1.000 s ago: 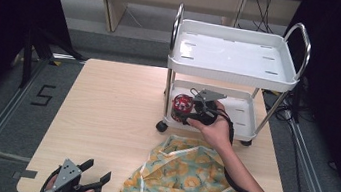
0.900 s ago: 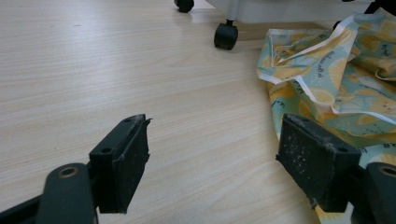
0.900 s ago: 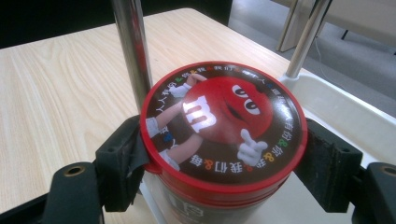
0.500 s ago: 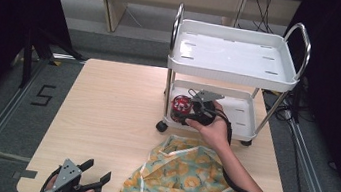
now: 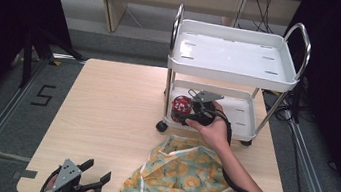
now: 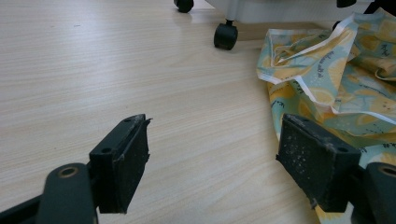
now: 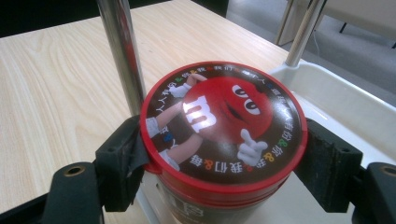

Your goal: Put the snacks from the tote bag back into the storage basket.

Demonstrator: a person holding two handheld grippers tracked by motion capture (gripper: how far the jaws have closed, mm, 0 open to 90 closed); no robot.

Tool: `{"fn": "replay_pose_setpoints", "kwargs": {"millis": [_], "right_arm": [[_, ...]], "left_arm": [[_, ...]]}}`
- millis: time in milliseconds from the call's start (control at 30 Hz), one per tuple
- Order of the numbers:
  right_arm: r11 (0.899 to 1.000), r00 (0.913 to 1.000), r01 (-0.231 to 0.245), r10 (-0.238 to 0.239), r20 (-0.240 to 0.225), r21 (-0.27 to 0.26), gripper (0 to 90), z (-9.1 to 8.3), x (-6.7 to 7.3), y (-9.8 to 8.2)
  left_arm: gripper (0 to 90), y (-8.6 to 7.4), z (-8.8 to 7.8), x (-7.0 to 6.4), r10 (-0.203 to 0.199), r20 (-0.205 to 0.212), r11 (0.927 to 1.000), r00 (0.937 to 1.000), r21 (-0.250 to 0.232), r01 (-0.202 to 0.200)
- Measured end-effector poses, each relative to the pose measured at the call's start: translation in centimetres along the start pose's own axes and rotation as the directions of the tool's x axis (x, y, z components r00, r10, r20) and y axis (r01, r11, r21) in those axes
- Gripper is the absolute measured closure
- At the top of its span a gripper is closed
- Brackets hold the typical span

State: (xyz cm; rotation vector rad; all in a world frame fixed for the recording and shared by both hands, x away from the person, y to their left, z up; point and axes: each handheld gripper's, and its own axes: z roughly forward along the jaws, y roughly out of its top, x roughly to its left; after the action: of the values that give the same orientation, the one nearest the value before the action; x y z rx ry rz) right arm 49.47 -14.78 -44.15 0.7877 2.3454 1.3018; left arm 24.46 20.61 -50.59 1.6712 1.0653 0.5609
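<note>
A dark candy can with a red cartoon lid (image 7: 224,126) sits between the two jaws of my right gripper (image 7: 224,156), which is shut on it. In the high view, the can (image 5: 181,106) is at the front left corner of the lower shelf (image 5: 241,117) of a white two-tier cart, right beside a chrome post (image 7: 122,51). Whether it rests on the shelf is unclear. My left gripper (image 5: 94,180) lies open near the table's front edge, with nothing between its jaws (image 6: 215,140).
The cart's top tray (image 5: 235,54) is bare and overhangs the can. A yellow-and-teal patterned cloth (image 5: 181,183) lies crumpled at the front right, close to the left gripper's right jaw. A cart caster (image 6: 226,35) stands on the wooden table (image 5: 116,108).
The right gripper and the can have barely shifted beside the cart post. The left gripper has stayed put and open.
</note>
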Motion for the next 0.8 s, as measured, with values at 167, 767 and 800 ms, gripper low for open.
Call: {"fn": "replay_pose_setpoints", "kwargs": {"millis": [167, 767, 800], "right_arm": [[1.0, 0.9999, -0.001, 0.001, 0.01, -0.008, 26.1, 0.25, -0.11, -0.19], [1.0, 0.9999, -0.016, 0.016, 0.001, 0.019, 26.0, 0.91, 0.3, -0.52], [1.0, 0.9999, -0.015, 0.015, 0.0, 0.02, 26.0, 0.9, 0.32, -0.52]], "left_arm": [[24.0, 0.0, -0.01, -0.02, 0.0, 0.0, 1.0, 1.0, 0.0, 0.0], [23.9, 0.0, -0.01, 0.0, 0.001, 0.001, 1.0, 1.0, 0.0, -0.001], [23.9, 0.01, -0.01, 0.02, 0.003, 0.002, 1.0, 1.0, 0.0, -0.003]]}}
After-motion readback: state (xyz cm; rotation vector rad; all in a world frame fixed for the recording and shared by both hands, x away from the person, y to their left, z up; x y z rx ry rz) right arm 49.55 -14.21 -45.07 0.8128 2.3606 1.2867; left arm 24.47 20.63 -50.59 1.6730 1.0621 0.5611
